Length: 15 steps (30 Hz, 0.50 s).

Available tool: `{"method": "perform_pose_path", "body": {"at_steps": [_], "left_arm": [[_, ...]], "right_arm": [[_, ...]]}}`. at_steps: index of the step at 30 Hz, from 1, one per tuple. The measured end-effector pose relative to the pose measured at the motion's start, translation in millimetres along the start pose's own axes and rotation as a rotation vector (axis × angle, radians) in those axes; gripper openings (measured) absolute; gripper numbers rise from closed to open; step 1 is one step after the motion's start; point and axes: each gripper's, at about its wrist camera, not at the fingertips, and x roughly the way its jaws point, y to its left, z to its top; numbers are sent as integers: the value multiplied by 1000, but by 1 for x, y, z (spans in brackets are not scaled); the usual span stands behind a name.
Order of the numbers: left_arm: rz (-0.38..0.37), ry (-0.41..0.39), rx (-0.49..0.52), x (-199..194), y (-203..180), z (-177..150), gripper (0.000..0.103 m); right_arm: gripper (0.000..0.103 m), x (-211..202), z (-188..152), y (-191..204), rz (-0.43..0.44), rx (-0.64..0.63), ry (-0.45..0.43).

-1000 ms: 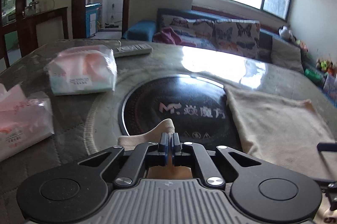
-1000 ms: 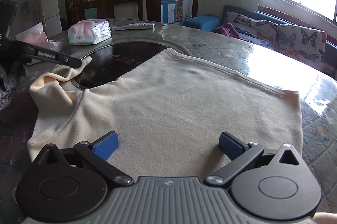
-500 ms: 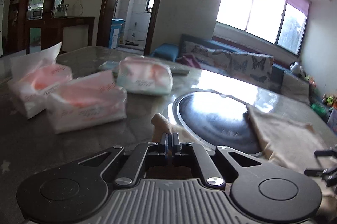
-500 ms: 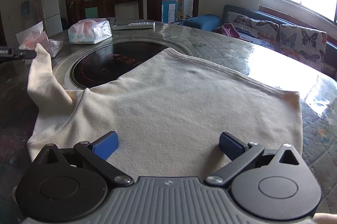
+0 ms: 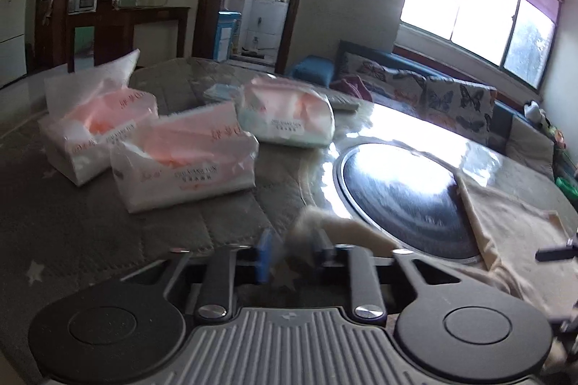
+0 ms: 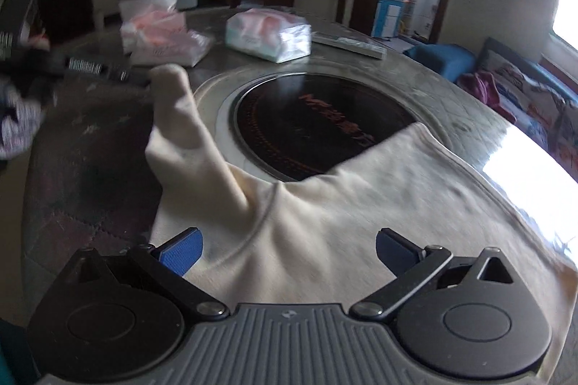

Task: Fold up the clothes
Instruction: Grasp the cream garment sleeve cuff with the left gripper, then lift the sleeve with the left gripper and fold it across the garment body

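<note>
A cream long-sleeved top lies spread on the round table, its body to the right of the black glass hob. One sleeve is drawn out to the left and stands raised at its cuff. My left gripper has its jaws opening, with the blurred cuff loose between them, near the right pad. From the right wrist view the left gripper reaches the cuff from the left. My right gripper is open, hovering over the top's shoulder area and holding nothing.
Three soft tissue packs sit on the quilted table cover beyond the left gripper. A remote lies at the far rim. A butterfly-print sofa stands beyond the table under the window.
The left gripper carried the sleeve cuff out to the left, away from the hob, then its jaws parted. The right gripper swung left over the top, staying open.
</note>
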Motion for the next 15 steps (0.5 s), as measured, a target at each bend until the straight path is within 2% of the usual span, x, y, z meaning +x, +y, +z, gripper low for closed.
{"method": "perform_pose_path", "body": {"at_steps": [1, 3, 4, 8, 11, 12, 13, 15], "left_arm": [[2, -8, 1, -1, 0, 4, 50], [2, -17, 8, 0, -2, 11, 52], [-7, -5, 23, 3, -4, 13, 57], [-17, 51, 48, 23, -9, 15, 58], [-43, 85, 23, 34, -6, 13, 56], [-65, 93, 14, 35, -5, 12, 52], [-90, 99, 6, 36, -4, 11, 42], [-127, 108, -11, 38, -2, 11, 33]], "right_arm": [[103, 3, 1, 4, 3, -19, 10], [103, 5, 1, 10, 9, -42, 9], [103, 4, 1, 13, 13, -56, 3], [103, 8, 4, 11, -16, -29, 1], [103, 10, 6, 10, -30, -17, 5], [103, 10, 6, 10, -29, -21, 5], [103, 10, 6, 10, -29, -25, 3], [103, 11, 4, 11, -31, -34, 0]]}}
